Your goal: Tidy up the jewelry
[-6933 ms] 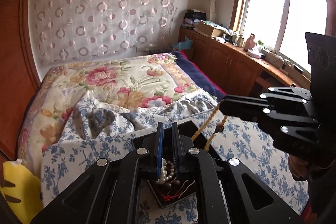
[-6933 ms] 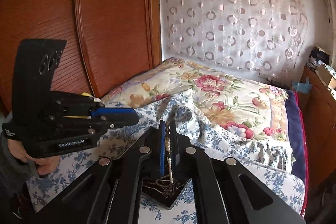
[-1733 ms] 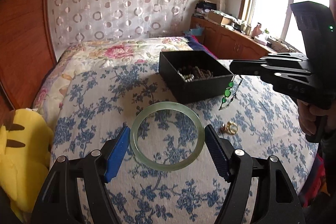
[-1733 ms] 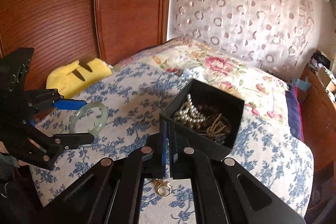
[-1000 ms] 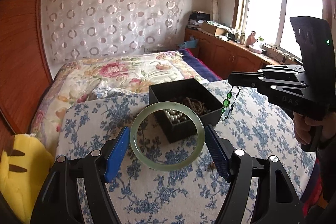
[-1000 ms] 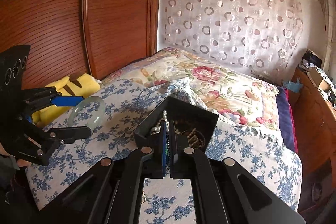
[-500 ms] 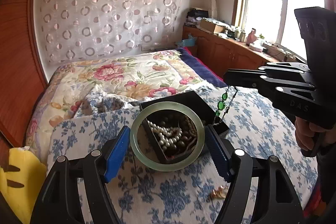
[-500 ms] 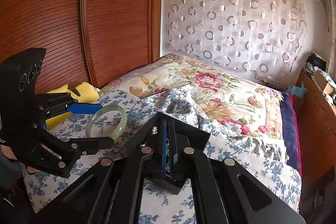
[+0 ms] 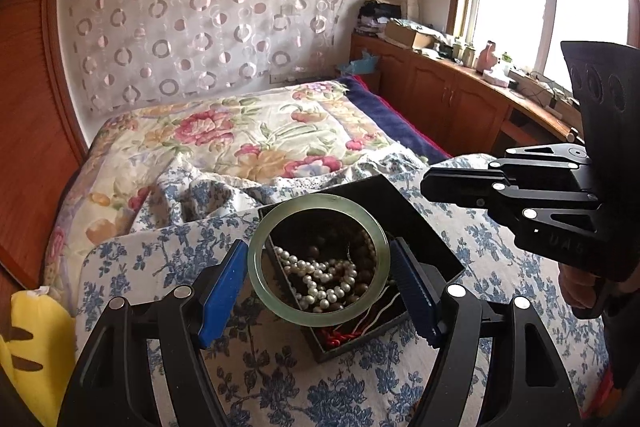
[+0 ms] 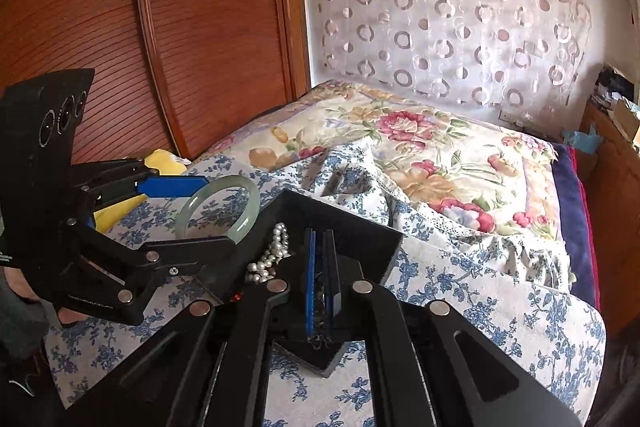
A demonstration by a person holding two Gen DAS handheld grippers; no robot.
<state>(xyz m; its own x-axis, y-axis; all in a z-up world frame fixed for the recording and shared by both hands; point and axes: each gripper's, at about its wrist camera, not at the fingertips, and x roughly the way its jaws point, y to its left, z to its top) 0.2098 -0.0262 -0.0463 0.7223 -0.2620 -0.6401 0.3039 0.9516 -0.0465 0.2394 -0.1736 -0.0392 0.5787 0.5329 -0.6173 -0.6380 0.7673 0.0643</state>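
Overhead, pale green bangle [image 9: 319,258] (translucent, smooth) clamped in left hand-held gripper [image 9: 319,283], black box [image 9: 424,227] below

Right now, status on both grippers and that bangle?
Left gripper clamped on green bangle, held over black jewelry box. Right gripper shut above the box, contents unclear. Nothing blocking.

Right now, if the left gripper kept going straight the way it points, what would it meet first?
Probably the open black jewelry box: the left gripper, clamping the jade bangle, aims into it, likely meeting the pearl strand first. Depth is unclear.
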